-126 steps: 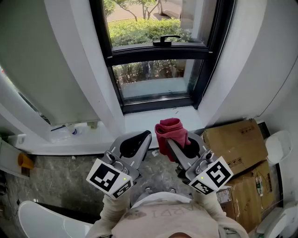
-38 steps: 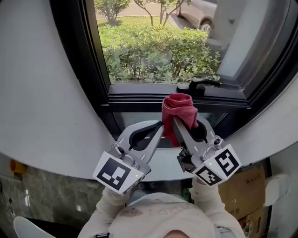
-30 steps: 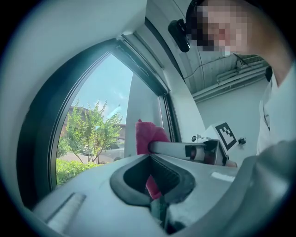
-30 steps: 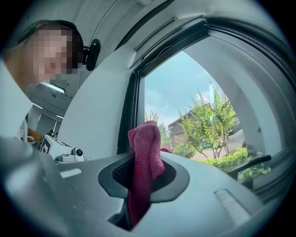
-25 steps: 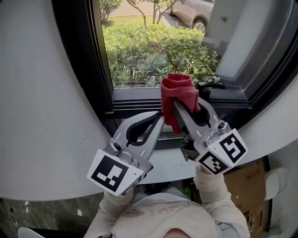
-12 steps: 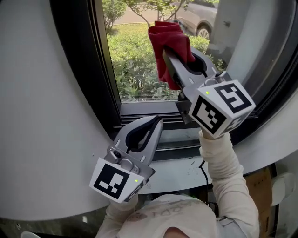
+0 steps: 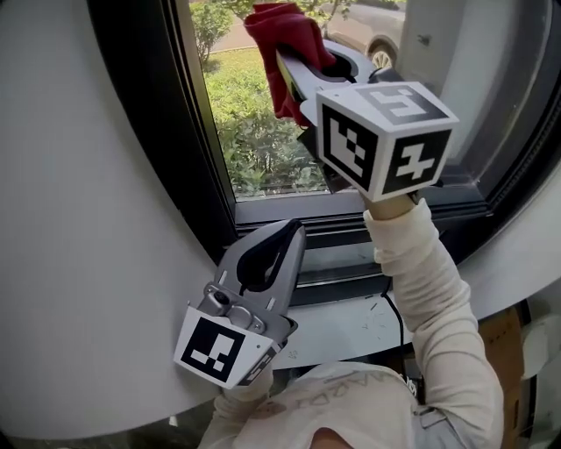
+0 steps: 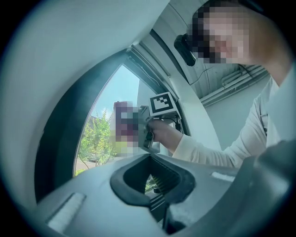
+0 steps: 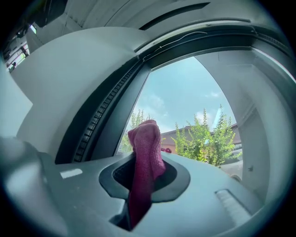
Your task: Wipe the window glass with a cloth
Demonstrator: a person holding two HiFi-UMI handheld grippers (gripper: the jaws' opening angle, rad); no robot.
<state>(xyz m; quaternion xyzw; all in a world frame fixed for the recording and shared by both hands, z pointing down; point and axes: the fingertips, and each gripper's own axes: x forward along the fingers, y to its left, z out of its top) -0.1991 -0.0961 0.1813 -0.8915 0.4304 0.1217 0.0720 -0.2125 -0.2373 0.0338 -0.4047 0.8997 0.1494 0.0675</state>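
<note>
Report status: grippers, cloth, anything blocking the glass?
Right gripper shut on red cloth, high at the window glass; contact unclear. Left gripper shut, empty, held low. Nothing blocking the glass.

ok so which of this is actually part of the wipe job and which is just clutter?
In use: red cloth, right gripper shut on it, window glass.
Idle or clutter: left gripper (shut, empty), black cable on the sill, cardboard box.
</note>
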